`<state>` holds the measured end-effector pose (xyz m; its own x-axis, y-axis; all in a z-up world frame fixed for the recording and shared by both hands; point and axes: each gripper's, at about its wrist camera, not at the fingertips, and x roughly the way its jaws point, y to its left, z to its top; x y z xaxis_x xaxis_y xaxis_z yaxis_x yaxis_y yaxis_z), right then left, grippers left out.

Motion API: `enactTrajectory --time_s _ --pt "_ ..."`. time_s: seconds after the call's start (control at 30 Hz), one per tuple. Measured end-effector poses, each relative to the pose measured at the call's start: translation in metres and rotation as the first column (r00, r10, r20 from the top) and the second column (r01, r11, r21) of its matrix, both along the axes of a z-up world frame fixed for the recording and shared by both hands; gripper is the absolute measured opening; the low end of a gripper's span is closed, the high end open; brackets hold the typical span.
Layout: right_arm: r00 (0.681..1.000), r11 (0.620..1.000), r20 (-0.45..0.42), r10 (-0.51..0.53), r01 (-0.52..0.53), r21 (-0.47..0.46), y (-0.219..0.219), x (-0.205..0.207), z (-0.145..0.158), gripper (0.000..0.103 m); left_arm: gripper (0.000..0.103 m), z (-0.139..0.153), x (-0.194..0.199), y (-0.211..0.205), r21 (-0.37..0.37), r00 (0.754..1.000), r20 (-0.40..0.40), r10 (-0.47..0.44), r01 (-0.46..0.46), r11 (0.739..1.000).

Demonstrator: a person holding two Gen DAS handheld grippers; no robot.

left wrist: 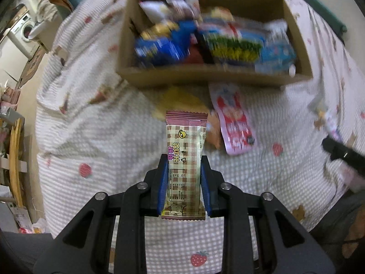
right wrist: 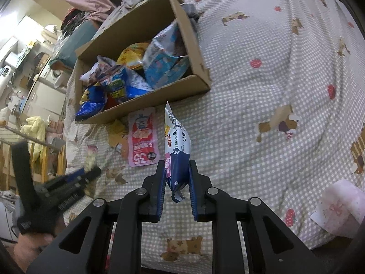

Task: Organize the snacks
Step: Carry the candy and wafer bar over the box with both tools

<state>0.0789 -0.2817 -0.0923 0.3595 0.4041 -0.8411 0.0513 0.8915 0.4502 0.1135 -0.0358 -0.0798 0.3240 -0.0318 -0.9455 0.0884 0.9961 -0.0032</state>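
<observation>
Left wrist view first: the left hand-held gripper is clamped on a checked snack bar, blue pads pressing its long sides so the wrapper stands out lengthwise toward the cardboard box. Holding it low on the wrapper leaves the far end free, which looks handy for sliding it in over the near wall. The box sits on the gingham bedspread, already crowded with blurred bags in blue, yellow and green. Just outside the near wall lie a pink-and-red pouch and a yellowish packet, flat on the bed, probably next in line. The right tool shows at the right edge as a dark blur.

Over to the right wrist view: the right hand-held gripper is closed around the lower end of a white-and-navy snack bag, which stands edge-on and puffed above the pads. The pinch sits on the narrow bottom part, likely because the air-filled body would slip. Ahead and left, the box lies with its open top visible, bags heaped inside; the pink pouch lies just beside its near wall. The left tool is smeared by motion at lower left. At far right, a pale pink wrapped bundle lies on the bedspread, well apart from everything.

My read: both hands are loaded, and the box is the destination.
</observation>
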Motion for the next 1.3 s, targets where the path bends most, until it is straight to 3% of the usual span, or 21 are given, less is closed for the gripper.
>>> enactTrajectory --time_s 0.13,0.33,0.47,0.73,0.93,1.07,1.3 --pt "0.999 0.999 0.043 0.021 -0.022 0.026 0.007 0.005 0.009 0.020 0.022 0.022 0.011 0.004 -0.012 0.997 0.074 0.007 -0.006 1.000" --pt "0.978 0.996 0.206 0.023 -0.041 0.085 0.009 0.020 0.044 0.020 0.022 0.053 0.033 0.006 -0.030 0.987 0.161 0.000 0.005 1.000" --pt "0.965 0.992 0.261 0.008 -0.039 0.116 0.006 0.036 0.057 0.020 0.022 0.069 0.050 0.000 -0.038 0.978 0.208 -0.013 0.022 0.999" --pt "0.938 0.995 0.344 0.046 -0.072 0.064 0.019 0.084 0.069 0.020 0.022 0.078 0.090 -0.010 -0.051 0.947 0.318 -0.040 0.059 0.997" --pt "0.946 0.997 0.318 0.059 -0.070 0.026 0.023 0.128 0.056 0.020 0.022 0.073 0.114 0.003 -0.145 0.930 0.366 0.039 0.016 0.989" --pt "0.949 0.997 0.308 0.062 -0.075 0.033 0.031 0.151 0.050 0.020 0.022 0.073 0.124 0.003 -0.118 0.913 0.407 0.032 0.018 0.993" --pt "0.960 0.993 0.267 0.080 -0.100 0.062 0.044 0.167 0.036 0.020 0.023 0.059 0.133 -0.005 -0.140 0.929 0.370 0.010 0.045 0.989"
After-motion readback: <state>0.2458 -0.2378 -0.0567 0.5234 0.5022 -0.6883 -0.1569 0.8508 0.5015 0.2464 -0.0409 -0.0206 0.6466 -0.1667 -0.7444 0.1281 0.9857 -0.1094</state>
